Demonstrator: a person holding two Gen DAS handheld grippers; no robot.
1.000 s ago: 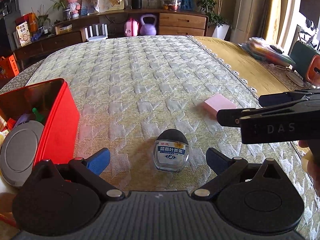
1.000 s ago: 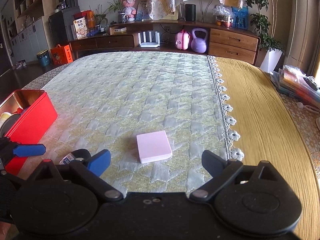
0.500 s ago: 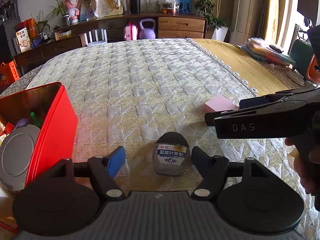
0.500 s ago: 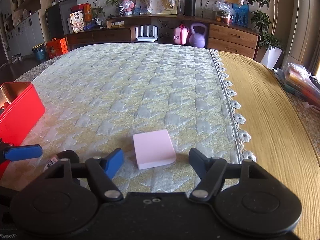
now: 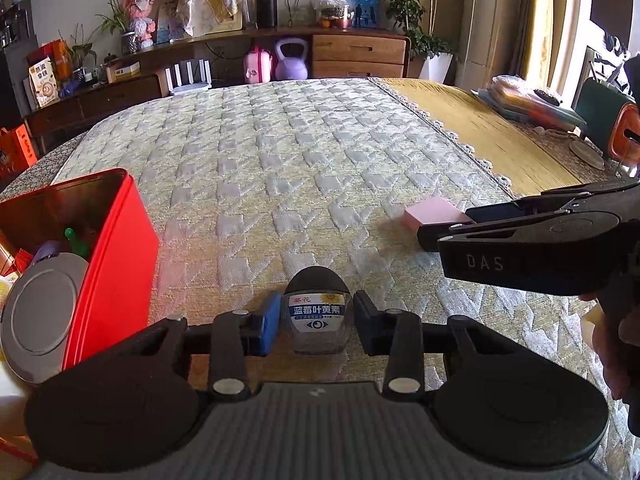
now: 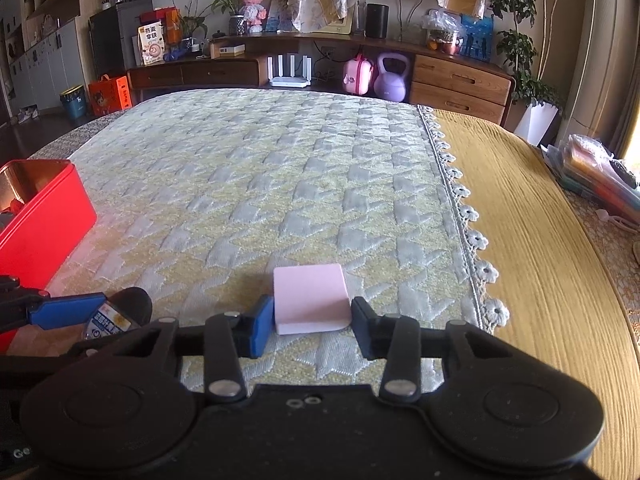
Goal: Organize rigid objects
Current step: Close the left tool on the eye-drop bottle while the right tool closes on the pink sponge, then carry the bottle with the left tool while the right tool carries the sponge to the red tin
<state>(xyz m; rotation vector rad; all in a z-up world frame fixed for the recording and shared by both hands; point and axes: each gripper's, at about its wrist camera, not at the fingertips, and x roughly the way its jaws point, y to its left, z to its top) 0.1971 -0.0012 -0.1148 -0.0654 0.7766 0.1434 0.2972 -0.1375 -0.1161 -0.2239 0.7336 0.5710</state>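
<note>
A small clear bottle [image 5: 319, 320] with a black cap and a blue label lies on the quilted cloth. My left gripper [image 5: 316, 322] is shut on it, pads against both sides. A flat pink block [image 6: 310, 300] lies on the cloth to the right; it also shows in the left wrist view [image 5: 434, 214]. My right gripper [image 6: 310, 322] is shut on the pink block, both pads touching its sides. The bottle also shows in the right wrist view [image 6: 116, 316] at the lower left.
An open red tin box [image 5: 108, 248] with small items inside stands at the left, a round metal lid [image 5: 40, 312] leaning at it. The box also shows in the right wrist view [image 6: 44, 216]. A yellow cloth [image 6: 540, 260] and stacked bags [image 6: 600, 176] lie at the right.
Both grippers moved forward and closed: the left one onto the bottle, the right one onto the pink block. Both were wide open a second ago.
</note>
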